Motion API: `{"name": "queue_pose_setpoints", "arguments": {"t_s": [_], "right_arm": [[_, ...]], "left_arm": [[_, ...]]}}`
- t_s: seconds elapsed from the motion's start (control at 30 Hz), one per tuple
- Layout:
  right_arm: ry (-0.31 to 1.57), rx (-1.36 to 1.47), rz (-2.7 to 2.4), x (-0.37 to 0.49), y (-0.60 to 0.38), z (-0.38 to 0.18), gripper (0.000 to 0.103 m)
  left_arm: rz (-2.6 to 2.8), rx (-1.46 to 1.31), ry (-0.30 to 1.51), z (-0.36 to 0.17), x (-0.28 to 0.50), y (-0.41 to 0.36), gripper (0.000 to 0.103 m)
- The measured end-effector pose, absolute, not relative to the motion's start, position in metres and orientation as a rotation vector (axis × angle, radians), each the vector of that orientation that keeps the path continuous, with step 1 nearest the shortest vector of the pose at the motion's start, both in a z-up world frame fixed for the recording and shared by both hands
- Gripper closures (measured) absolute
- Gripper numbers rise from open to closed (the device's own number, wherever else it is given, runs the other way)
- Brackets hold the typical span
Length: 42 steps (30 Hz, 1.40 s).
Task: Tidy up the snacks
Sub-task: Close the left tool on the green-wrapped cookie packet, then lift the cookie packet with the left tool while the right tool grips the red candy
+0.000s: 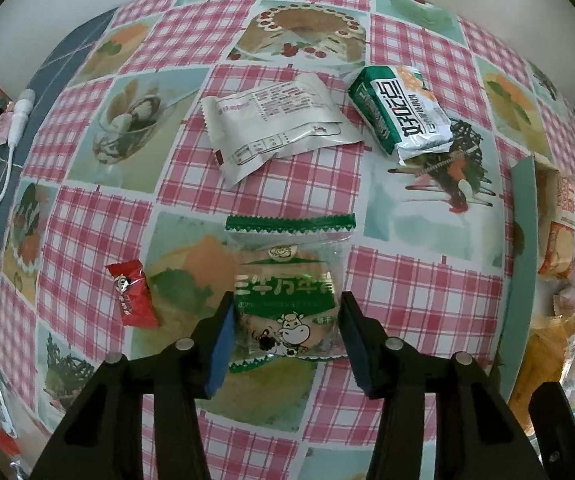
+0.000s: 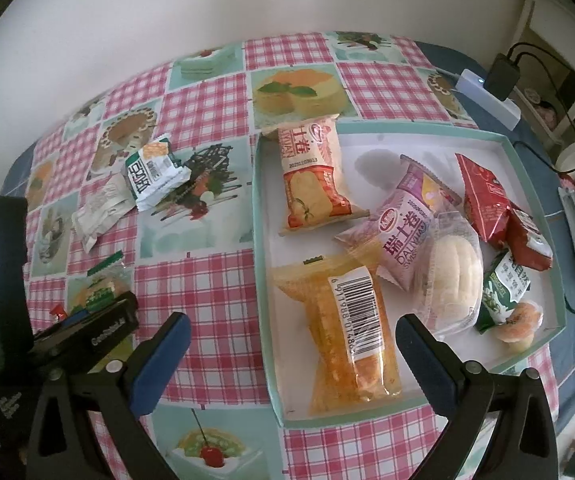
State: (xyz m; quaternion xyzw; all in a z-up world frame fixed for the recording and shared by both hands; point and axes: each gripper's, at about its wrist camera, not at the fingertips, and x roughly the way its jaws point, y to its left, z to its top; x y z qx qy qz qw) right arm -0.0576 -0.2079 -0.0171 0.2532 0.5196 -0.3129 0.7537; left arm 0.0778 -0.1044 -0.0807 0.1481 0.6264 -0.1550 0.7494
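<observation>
The jaws of the left gripper (image 1: 287, 336) stood on either side of the biscuit pack (image 1: 285, 300), their blue pads at its edges; firm pinching could not be confirmed from the left wrist view. The right gripper (image 2: 293, 354) hung with jaws spread and empty over the near end of the tray (image 2: 261, 216).

Progress was judged well past halfway. The tray held several snacks: an orange roll (image 2: 313, 178), a pink roll (image 2: 401, 226), a yellow cake (image 2: 347, 338), a bun (image 2: 453, 270) and red packets (image 2: 487, 204).

On the cloth (image 1: 407, 308) remained the biscuit pack, a white pack (image 1: 275, 128), a green pack (image 1: 401, 110) and a red candy (image 1: 133, 294). The tray lay to the right of the left gripper.
</observation>
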Motion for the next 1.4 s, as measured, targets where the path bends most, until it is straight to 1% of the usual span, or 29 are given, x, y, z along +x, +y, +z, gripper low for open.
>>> {"name": "queue_pose_setpoints", "arguments": {"t_s": [0.17,0.37,0.83,1.3,1.33,1.4], "right_arm": [[1.138,0.54,-0.683,-0.055,-0.206,-0.017,0.0],[1.139,0.508,-0.671,-0.05,-0.201,-0.015,0.0],[1.117,0.448,-0.61,-0.015,-0.168,-0.016,0.0],[1.125,0.426,-0.466,0.041,-0.11,-0.025,0.0],[1.128,0.428,-0.454,0.045,-0.106,-0.026,0.001],[1.133,0.425,-0.43,0.054,-0.097,-0.029,0.006]], "left_arm": [[-0.348,0.293,1.378,-0.073,0.084,-0.096,0.052],[-0.345,0.272,1.345,-0.054,0.091,-0.079,0.052],[-0.198,0.19,1.315,-0.026,0.128,0.002,0.052],[0.06,0.046,1.321,-0.035,0.17,0.106,0.052],[0.072,0.035,1.321,-0.035,0.171,0.114,0.052],[0.088,0.022,1.322,-0.036,0.173,0.122,0.052]]}}
